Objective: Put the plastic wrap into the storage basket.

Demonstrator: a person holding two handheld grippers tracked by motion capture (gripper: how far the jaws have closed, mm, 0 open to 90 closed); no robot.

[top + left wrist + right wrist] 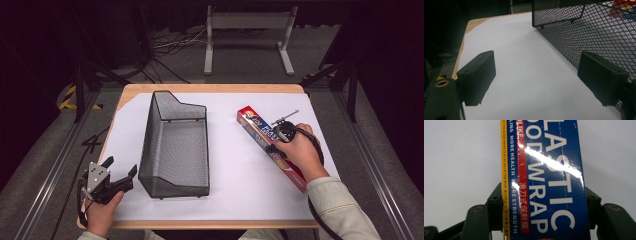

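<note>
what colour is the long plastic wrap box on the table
The long cardboard plastic wrap box is mainly blue, with white lettering, a red stripe and a yellow edge; clearest in the right gripper view.

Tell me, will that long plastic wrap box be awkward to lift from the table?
Probably a little. The plastic wrap box looks stiff and flat-sided, so it should not roll. Its glossy surface may be slippery. The right gripper clamps it across its width, seemingly away from the middle, so the long end might dip.

Light wooden table [131,93], mid-frame, topped w/ a white paper sheet [240,180]. On the sheet: black wire-mesh basket [175,145] centre-left; long blue-and-red plastic wrap box [252,126] lying diagonally, right of centre.
</note>
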